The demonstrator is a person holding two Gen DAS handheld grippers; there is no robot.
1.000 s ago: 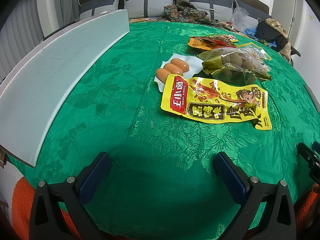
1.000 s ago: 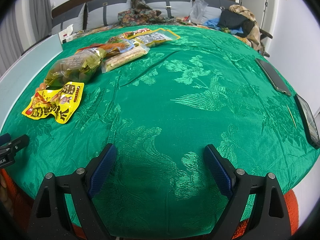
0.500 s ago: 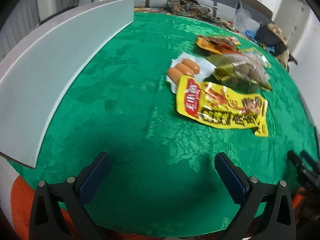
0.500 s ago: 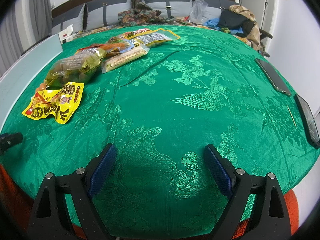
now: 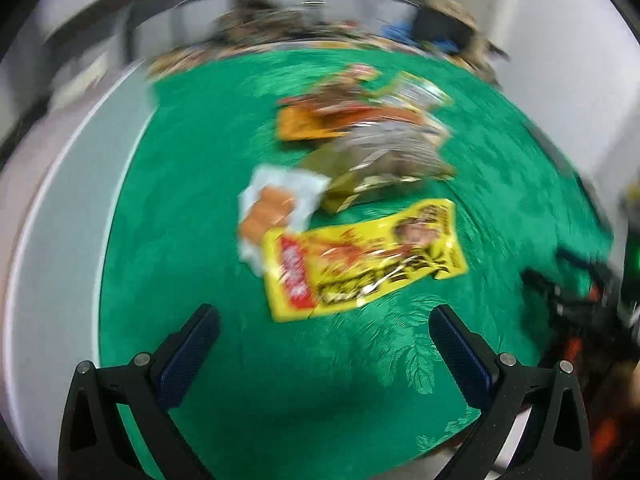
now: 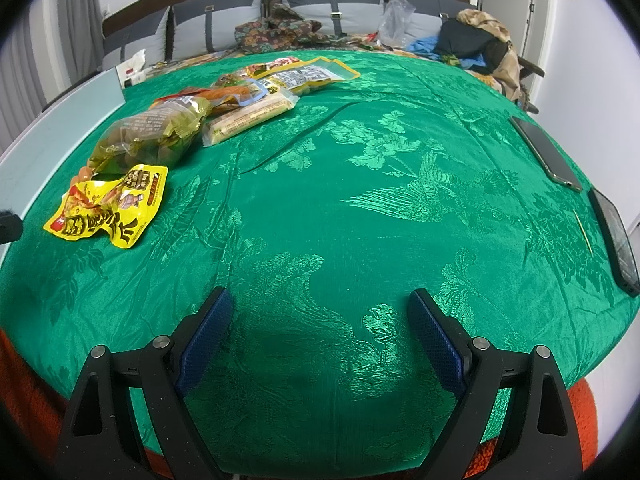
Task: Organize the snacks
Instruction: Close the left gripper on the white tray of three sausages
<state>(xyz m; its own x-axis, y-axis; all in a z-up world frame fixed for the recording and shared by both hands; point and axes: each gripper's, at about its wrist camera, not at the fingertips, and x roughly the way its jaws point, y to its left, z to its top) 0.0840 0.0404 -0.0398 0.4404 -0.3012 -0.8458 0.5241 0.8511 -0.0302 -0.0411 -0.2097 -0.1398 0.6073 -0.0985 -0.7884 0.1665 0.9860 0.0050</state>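
Note:
A yellow snack pouch [image 5: 360, 256] lies on the green tablecloth [image 5: 192, 208], just beyond my open left gripper [image 5: 320, 322]; the left wrist view is motion-blurred. Behind it sit a white pack of small sausages [image 5: 276, 204], a clear-and-olive bag [image 5: 384, 160] and an orange pack [image 5: 308, 120]. In the right wrist view the same yellow pouch [image 6: 110, 204] lies far left, with the olive bag [image 6: 152, 136], a long cream-coloured bar pack [image 6: 250, 116] and further packs [image 6: 304, 74] behind. My right gripper [image 6: 320, 306] hangs open over bare cloth [image 6: 360, 208], holding nothing.
A pale grey board [image 5: 60, 216] runs along the table's left edge. Two dark phones [image 6: 548, 156] [image 6: 614, 240] and a thin stick [image 6: 582, 230] lie at the right edge. Cushions and clothes [image 6: 288, 32] line the back. The right gripper's frame [image 5: 576, 300] shows at the left wrist view's right edge.
My left gripper has swung right and forward toward the yellow pouch, which now sits closer and centred; the view has blurred. The right gripper has stayed still and open.

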